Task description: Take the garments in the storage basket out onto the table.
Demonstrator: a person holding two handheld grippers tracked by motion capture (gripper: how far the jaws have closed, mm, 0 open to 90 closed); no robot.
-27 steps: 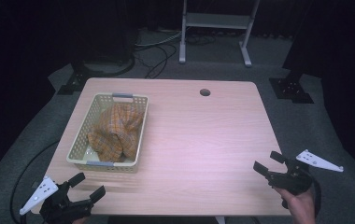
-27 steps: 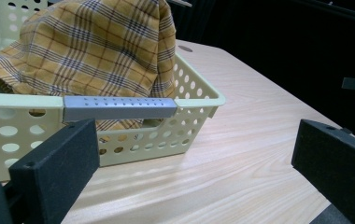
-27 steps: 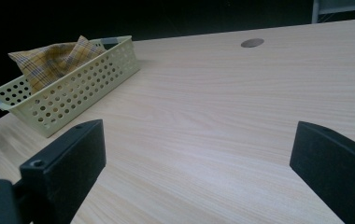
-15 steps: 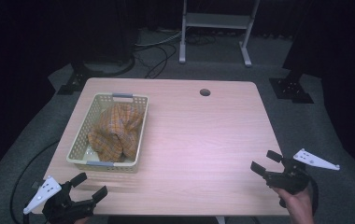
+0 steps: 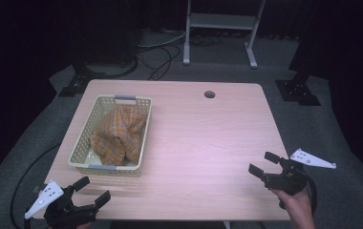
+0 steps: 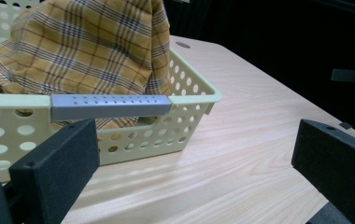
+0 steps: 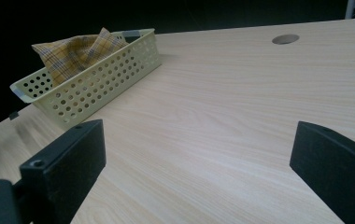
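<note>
A pale yellow perforated basket (image 5: 80,138) stands on the left half of the wooden table (image 5: 208,138), with a grey handle at each end. A crumpled orange plaid cloth (image 5: 120,133) is heaped inside it. My left gripper (image 5: 94,189) hovers open at the table's front-left corner, just short of the basket's near end. In the left gripper view the near grey handle (image 6: 110,106) and the cloth (image 6: 82,42) loom close ahead of the empty left gripper (image 6: 189,140). My right gripper (image 5: 261,162) is open at the front-right edge. From there it faces the basket (image 7: 101,79) across bare wood.
A round cable hole (image 5: 209,94) sits near the table's far edge. Behind the table stands a metal frame (image 5: 218,28), with dark stand bases on the floor at left (image 5: 77,81) and right (image 5: 296,90). Cables trail over the grey carpet.
Both grippers have crept inward over the table's front edge, the right one leftward, the left one slightly rightward. The basket and cloth have not moved.
</note>
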